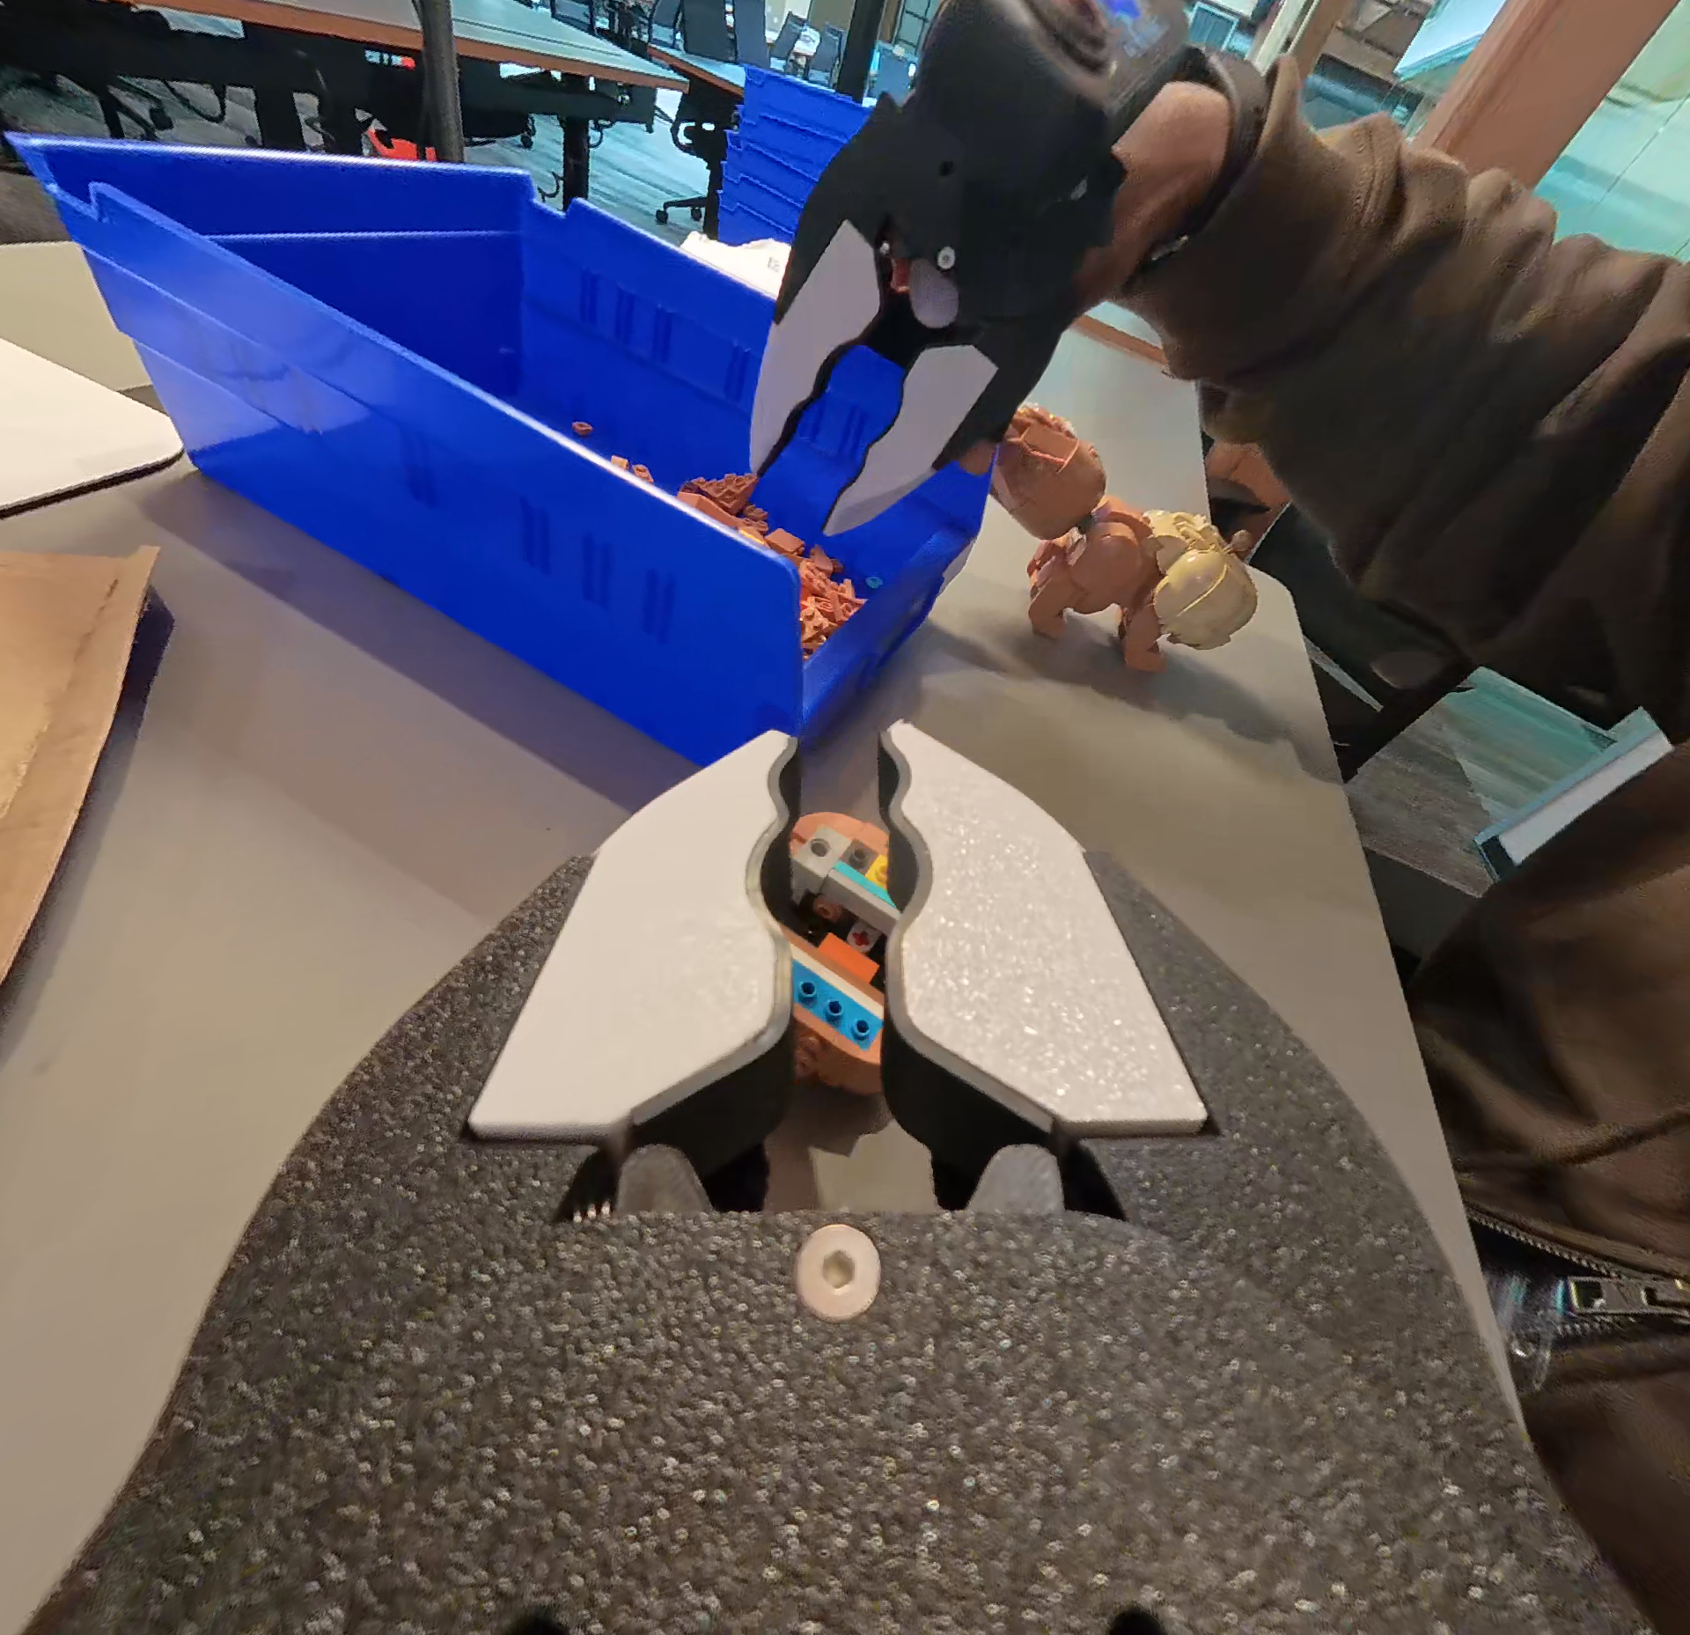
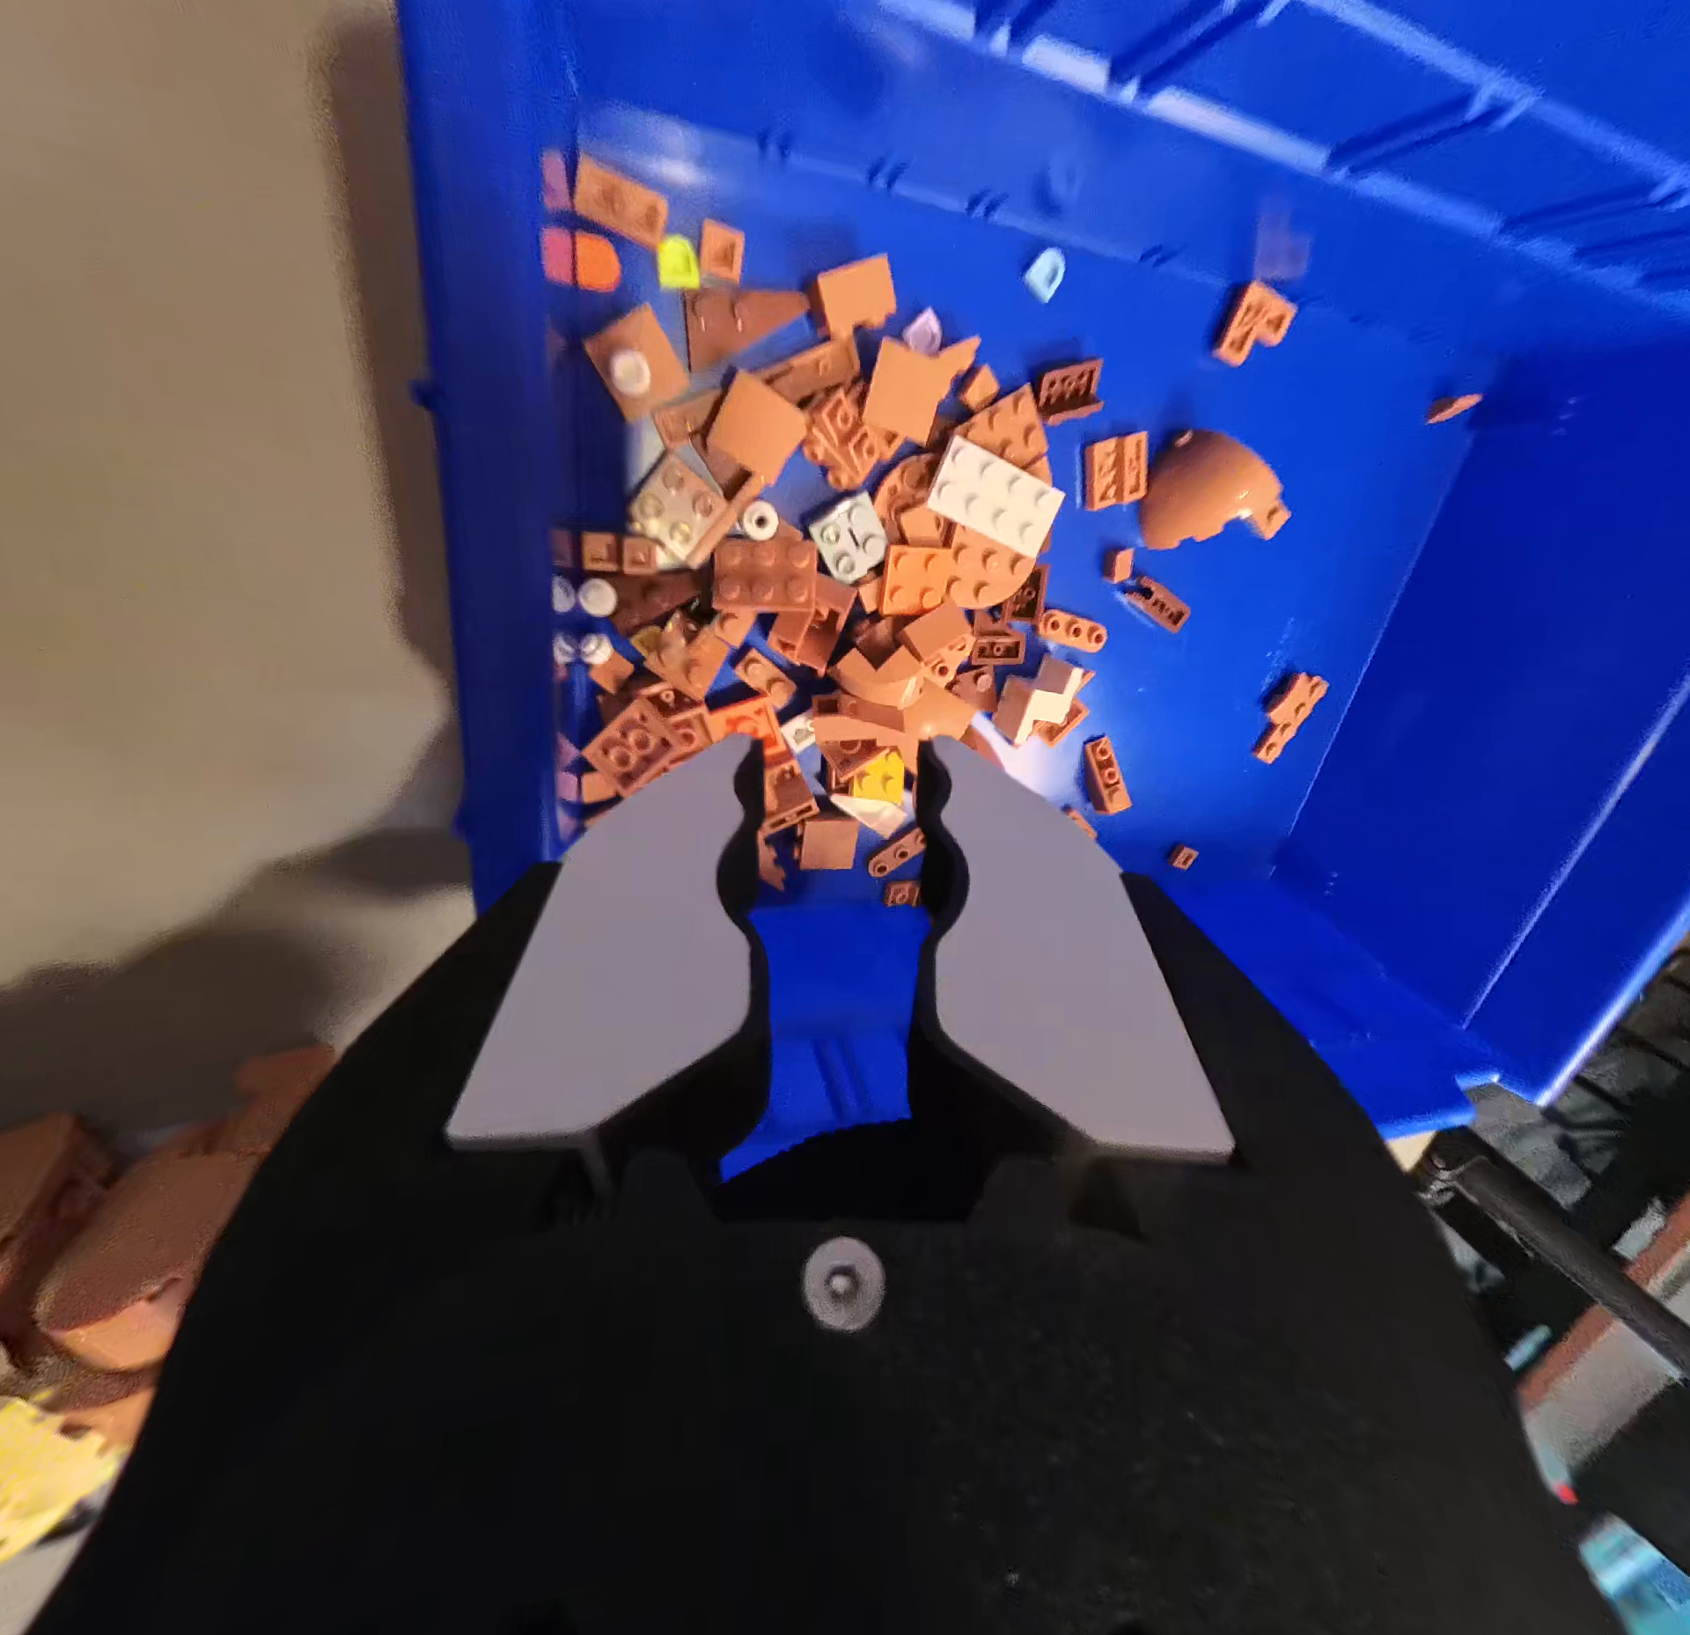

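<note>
The left gripper (image 1: pixel 837 754) clamps a brick chunk (image 1: pixel 839 928) over the table (image 1: pixel 320 768). The right gripper (image 2: pixel 837 763) hangs parted, empty, above bricks (image 2: pixel 823 539) in the bin (image 1: pixel 411 457); a brick figure (image 1: pixel 1111 548) stands beside the bin's near corner.

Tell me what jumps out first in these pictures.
A big blue bin sits on the grey table, with a heap of brown toy bricks in it. The right gripper hangs open over that heap. The left gripper is clamped on a partly built brick piece.
</note>
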A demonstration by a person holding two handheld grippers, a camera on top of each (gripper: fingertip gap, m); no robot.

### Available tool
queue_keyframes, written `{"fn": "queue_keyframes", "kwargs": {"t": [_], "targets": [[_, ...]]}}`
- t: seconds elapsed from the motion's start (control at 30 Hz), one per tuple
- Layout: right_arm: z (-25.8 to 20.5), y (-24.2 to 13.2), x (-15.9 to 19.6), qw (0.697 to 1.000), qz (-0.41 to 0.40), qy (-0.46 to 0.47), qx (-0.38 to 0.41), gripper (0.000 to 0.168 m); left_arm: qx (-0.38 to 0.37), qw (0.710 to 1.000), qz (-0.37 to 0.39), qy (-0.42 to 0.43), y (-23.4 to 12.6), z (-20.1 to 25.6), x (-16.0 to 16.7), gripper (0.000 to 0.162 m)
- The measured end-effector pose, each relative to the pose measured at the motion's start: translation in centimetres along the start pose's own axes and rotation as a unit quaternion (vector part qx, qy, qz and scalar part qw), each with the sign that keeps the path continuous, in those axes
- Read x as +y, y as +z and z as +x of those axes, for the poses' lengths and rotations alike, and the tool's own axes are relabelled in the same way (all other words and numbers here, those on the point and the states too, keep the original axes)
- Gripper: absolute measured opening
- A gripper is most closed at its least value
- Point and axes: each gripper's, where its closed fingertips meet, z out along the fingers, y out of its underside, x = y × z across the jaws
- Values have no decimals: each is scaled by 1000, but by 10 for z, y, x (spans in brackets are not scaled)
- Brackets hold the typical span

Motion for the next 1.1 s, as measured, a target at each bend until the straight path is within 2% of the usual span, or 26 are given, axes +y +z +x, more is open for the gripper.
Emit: {"fn": "queue_keyframes", "kwargs": {"t": [0.2, 0.53, 0.7, 0.83, 0.93, 1.03, 1.1], "targets": [[2, 24, 18, 997, -79, -5, -12, 32, 2, 1000, -2, -4, 1, -1, 1, 16], [7, 44, 28, 991, -132, -3, -19, 34, 3, 1000, -12, -3, 4, -1, 6, 15], [8, 47, 29, 989, -145, -1, -20, 26, 4, 1000, -14, -1, 4, 0, 6, 16], [11, 38, 21, 993, -117, 18, 2, 26, 4, 1000, -13, 1, 4, 1, 6, 16], [16, 13, 12, 994, -83, 34, 55, 26, 5, 1000, -11, 1, 4, 2, 4, 15], [14, -19, -11, 991, -22, 60, 120, 26, 10, 1000, -3, 0, 3, 6, 0, 15], [5, -41, -39, 983, 42, 74, 162, 26, 19, 1000, 9, -4, 3, 12, -4, 16]]}}
